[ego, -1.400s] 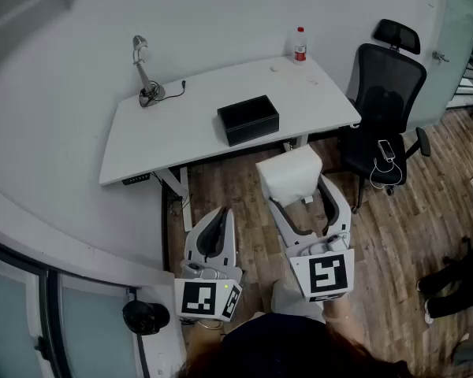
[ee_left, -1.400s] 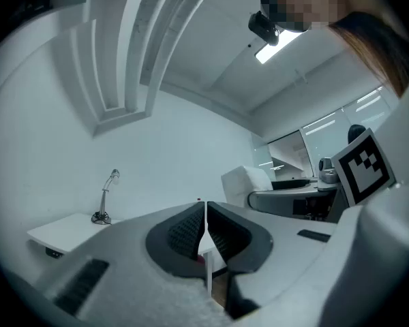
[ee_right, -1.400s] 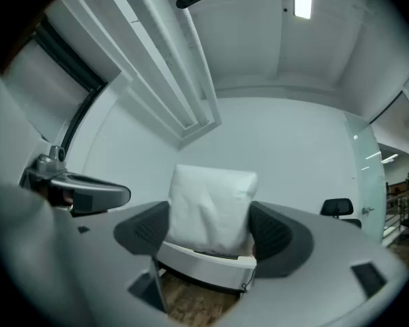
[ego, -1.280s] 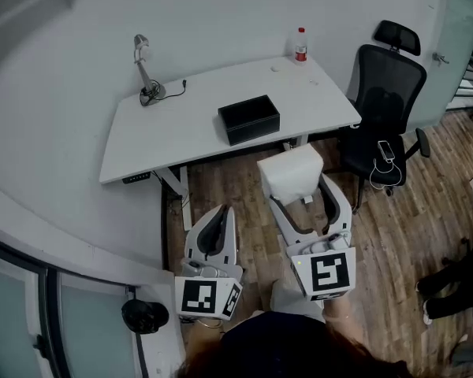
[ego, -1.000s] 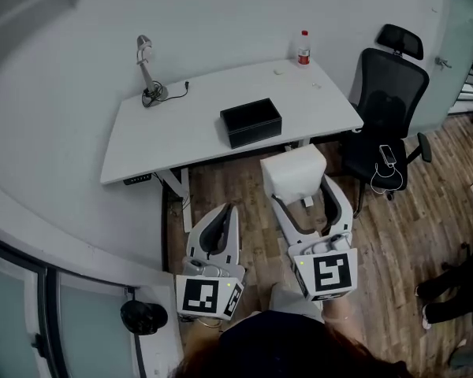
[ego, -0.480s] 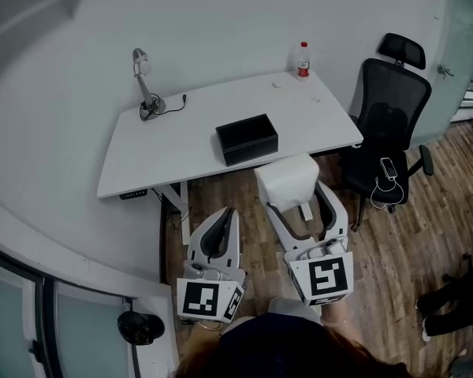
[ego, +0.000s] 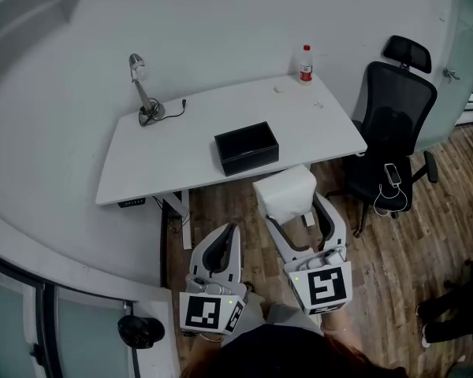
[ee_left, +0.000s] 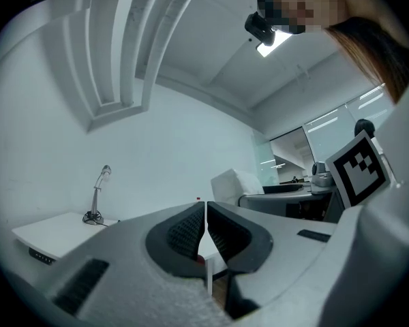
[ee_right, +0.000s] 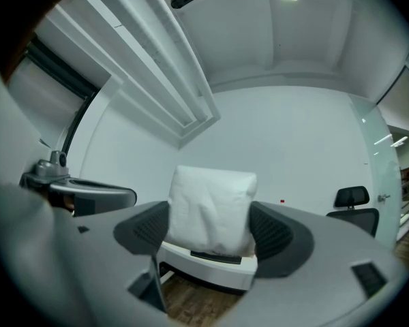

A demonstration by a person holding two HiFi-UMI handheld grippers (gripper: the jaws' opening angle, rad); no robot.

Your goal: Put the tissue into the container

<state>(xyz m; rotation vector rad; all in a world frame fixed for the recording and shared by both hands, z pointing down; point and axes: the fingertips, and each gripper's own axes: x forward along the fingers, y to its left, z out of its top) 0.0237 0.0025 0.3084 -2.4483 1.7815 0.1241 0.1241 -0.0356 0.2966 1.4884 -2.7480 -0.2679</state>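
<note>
The right gripper [ee_right: 211,229] clamps the tissue pack [ego: 284,192] across its sides. Judged soft, light, compressible: grip mid-body, moderately. The left gripper [ee_left: 205,234] is closed, empty.

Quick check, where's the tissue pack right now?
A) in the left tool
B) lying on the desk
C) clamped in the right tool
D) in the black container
C: the right tool has its jaws pressed on both sides of the tissue pack, short of the black container.
</note>
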